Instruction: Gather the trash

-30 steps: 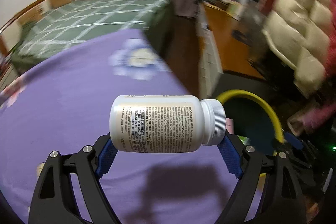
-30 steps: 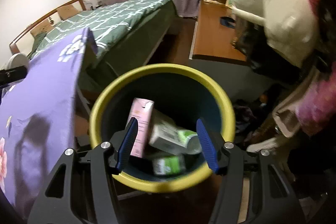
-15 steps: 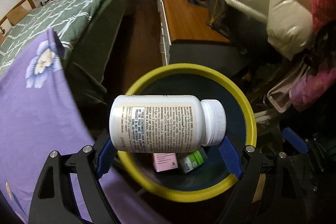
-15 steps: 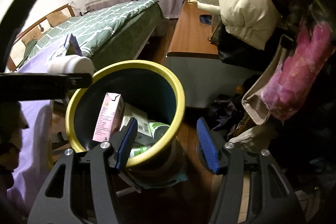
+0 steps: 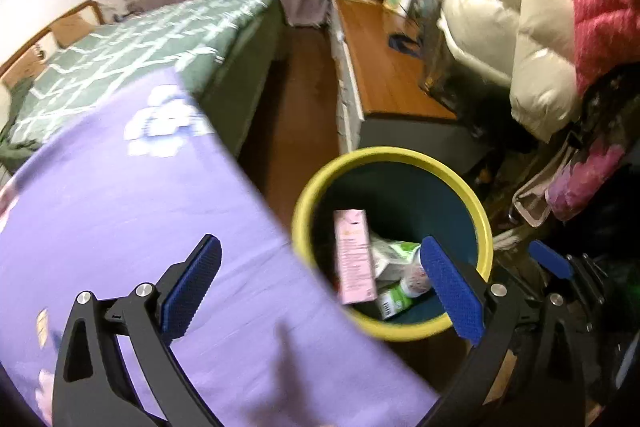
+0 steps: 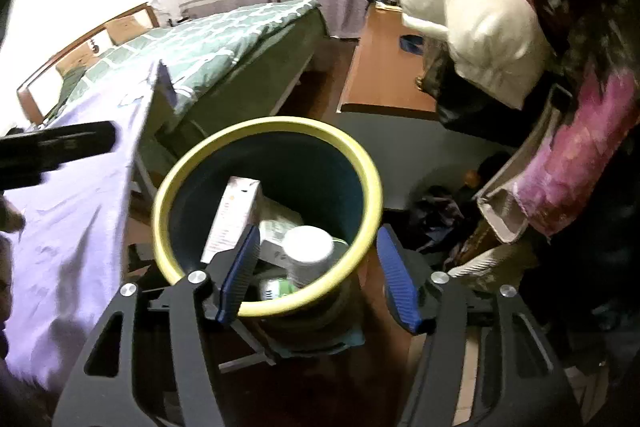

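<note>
A dark bin with a yellow rim (image 5: pixel 298 211) (image 6: pixel 368 171) stands on the floor beside the purple table. Inside lie a pink carton (image 5: pixel 354 259) (image 6: pixel 232 219), green-and-white packs (image 5: pixel 394 253) and a white pill bottle (image 6: pixel 308 253), cap up. My left gripper (image 5: pixel 320 287) is open and empty, over the table edge and the bin's left rim. My right gripper (image 6: pixel 316 273) is open and empty, just above the bin's near rim. The left gripper's finger (image 6: pixel 60 147) shows at the left of the right wrist view.
A purple flowered tablecloth (image 5: pixel 120 207) (image 6: pixel 76 203) covers the table left of the bin. A green checked bed (image 5: pixel 160 39) lies behind. A wooden bench (image 5: pixel 388 67) and hanging white and pink coats (image 5: pixel 520 27) crowd the right side.
My left gripper has opened and the white pill bottle has dropped into the bin. The left gripper has swung back left toward the table. The right gripper has shifted back over the bin's rim.
</note>
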A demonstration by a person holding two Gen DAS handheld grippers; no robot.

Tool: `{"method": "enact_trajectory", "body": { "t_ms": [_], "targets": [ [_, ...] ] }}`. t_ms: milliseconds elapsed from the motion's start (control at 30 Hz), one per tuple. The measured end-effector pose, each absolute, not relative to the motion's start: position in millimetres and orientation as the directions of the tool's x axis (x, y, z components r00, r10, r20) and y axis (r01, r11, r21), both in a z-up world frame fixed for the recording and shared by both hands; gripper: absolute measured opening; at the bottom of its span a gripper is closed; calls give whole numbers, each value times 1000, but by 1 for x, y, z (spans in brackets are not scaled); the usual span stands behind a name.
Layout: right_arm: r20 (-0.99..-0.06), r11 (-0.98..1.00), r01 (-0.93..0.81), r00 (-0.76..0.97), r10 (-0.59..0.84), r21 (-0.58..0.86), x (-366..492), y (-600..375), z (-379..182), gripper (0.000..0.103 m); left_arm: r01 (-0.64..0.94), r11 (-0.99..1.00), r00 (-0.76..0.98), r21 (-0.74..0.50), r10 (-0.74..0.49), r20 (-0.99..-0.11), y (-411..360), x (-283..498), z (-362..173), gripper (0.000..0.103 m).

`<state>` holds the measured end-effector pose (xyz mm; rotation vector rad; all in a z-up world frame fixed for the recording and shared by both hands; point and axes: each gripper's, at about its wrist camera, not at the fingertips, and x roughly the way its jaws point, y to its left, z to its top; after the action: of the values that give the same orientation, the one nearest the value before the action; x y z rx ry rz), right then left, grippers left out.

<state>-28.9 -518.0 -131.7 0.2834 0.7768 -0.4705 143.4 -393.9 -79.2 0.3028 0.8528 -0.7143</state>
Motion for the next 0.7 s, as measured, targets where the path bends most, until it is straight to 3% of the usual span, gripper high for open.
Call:
{"method": "enact_trajectory", "body": {
  "t_ms": [333,533,700],
  "targets": [
    [-691,925,375,683,-234,57,-16,-458,-107,64,390,921,738,14,-303,-603,-211,107,-32,98],
    [-656,956,289,731,-189,46,-15,-421,-84,67,269,963,795,14,-214,-568,-133,80,-24,98],
    [-624,967,251,762,-175,34,-21,-399,-66,70,227,973,830,-31,-210,-517,-91,52,-18,98]
  ]
}}
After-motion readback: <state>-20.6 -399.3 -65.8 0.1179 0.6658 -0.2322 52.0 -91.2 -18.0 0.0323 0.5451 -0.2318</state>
